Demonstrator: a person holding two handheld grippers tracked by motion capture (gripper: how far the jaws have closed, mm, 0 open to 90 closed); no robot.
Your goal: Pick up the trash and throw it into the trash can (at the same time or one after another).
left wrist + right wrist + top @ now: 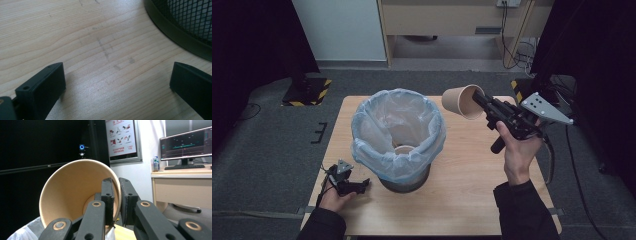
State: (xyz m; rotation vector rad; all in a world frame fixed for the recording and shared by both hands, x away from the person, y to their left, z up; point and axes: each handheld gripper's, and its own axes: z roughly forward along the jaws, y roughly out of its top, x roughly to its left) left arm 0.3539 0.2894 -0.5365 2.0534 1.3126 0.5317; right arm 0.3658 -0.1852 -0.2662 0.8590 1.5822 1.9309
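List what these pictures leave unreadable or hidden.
- Bin contents: in the high view the liner bag veils the inside; a pale round shape at the bottom can't be identified.
- Bin: the left gripper view's edge cuts off all but its base.
- Poster text: too small in the right gripper view.

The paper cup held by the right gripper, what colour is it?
The paper cup is light brown, seen best in the right gripper view.

A lined bin (398, 137) is being seen at mid-frame on the table (472, 195), a cup (462, 101) being held to its upper right, and another cup (404, 149) lying inside it.
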